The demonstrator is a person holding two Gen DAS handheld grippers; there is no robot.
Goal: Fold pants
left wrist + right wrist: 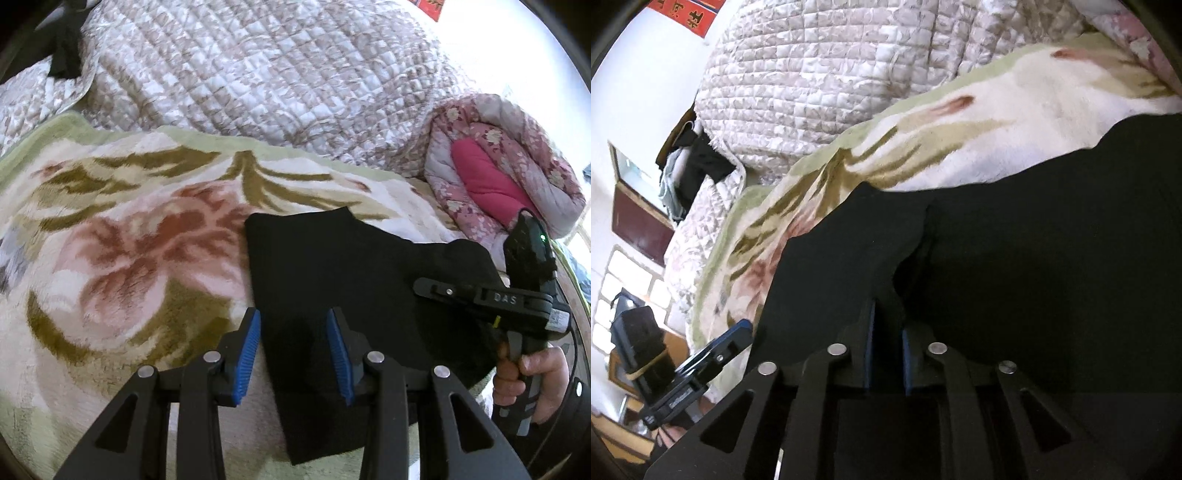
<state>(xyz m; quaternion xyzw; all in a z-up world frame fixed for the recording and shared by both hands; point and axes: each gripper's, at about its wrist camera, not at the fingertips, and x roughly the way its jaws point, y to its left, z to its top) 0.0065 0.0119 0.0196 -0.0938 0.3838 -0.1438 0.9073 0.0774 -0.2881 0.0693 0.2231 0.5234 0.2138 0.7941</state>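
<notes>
Two quilts [258, 74], floral blanket [129, 229], black pants [332, 266]

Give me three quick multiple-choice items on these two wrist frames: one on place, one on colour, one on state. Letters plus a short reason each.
1. Where do the pants lie?
A. on the flowered blanket
B. on a bare floor
C. over a chair back

2. What colour are the pads on the left gripper?
A. red
B. blue
C. white

3. How do the left gripper's jaws stand?
A. clamped flat on a pillow
B. holding a hanger
C. apart, pads not pressing the cloth

Answers:
1 A, black cloth is spread over the cream, green and pink blanket.
2 B, both inner pads show bright blue in the left wrist view.
3 C, a clear gap shows between the pads, with the pants' edge lying under it.
</notes>
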